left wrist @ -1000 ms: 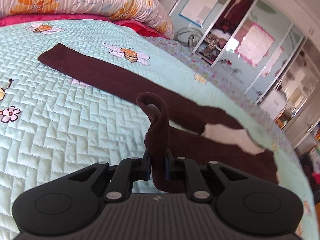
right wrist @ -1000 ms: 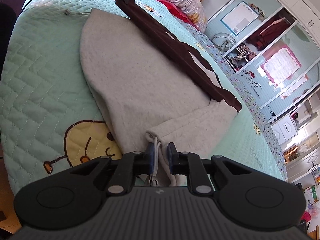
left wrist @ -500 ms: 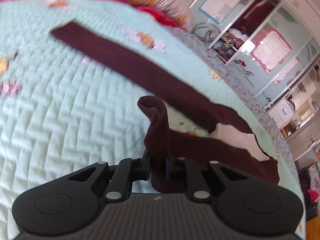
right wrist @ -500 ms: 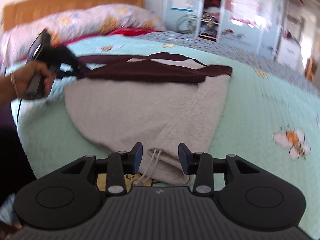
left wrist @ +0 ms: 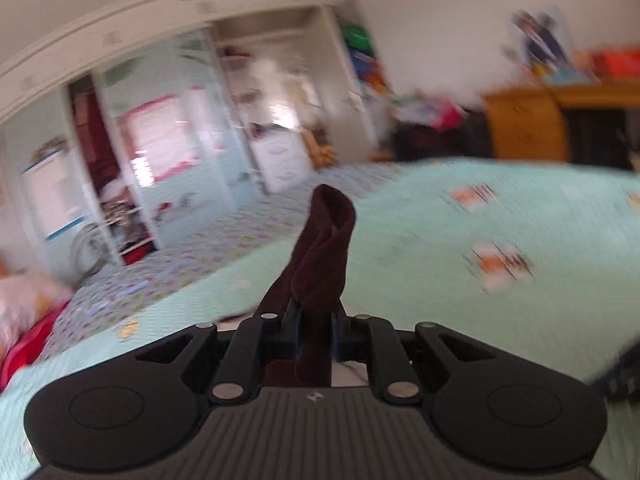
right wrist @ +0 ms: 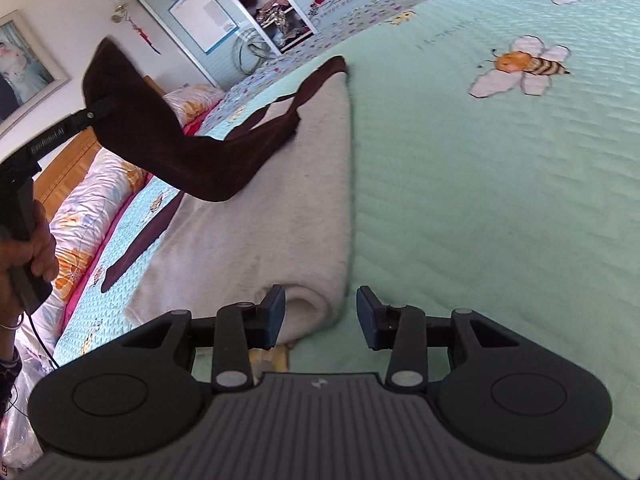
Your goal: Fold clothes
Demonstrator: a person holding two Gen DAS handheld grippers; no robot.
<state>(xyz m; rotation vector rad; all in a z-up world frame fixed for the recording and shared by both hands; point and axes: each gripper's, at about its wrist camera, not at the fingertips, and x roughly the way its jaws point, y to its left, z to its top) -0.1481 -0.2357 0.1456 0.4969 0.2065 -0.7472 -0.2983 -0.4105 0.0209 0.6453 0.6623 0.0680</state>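
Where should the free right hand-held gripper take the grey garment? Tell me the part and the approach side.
Grip the rolled near corner of the grey garment, right in front of the open right hand-held gripper. Come straight forward and low over the quilt: the rounded fold there stands up thick enough to pinch. The left hand-held gripper already holds the brown sleeve.

Your left gripper (left wrist: 315, 334) had its jaws clamped tight on a fold of dark brown fabric (left wrist: 320, 248), which stood up between them. In the right wrist view, your left hand (right wrist: 24, 248) gripped that tool's handle, raised at the frame's left edge. Your right gripper (right wrist: 321, 316) pointed downward, its jaws standing apart with no pad pressing on anything.
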